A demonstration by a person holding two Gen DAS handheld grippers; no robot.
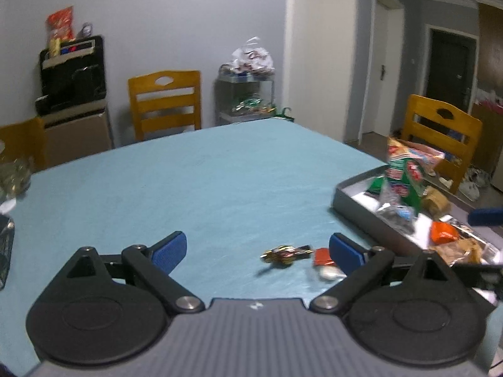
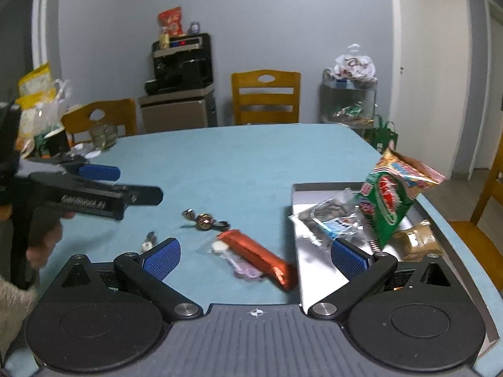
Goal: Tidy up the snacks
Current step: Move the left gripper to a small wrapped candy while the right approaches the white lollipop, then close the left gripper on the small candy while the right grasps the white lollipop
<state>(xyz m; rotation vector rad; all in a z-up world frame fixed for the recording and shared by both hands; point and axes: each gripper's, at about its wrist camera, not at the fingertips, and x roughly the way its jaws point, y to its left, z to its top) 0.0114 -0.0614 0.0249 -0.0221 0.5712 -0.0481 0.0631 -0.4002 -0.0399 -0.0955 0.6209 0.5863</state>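
Snacks on blue table, tray beside; blurry chairs

The counter is pale blue. The tray is grey outside, silvery inside. A green bag carries red-and-white print. The long wrapper is shiny orange-red, the twisted candy gold and dark. Each claw is black with blue pads. Chairs are honey-yellow wood.

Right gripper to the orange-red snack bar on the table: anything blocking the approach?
Nothing visible. The right gripper is open, and the orange-red snack bar lies on bare tablecloth just ahead between its fingers. A small clear-wrapped candy touches its left side; the tray sits right.
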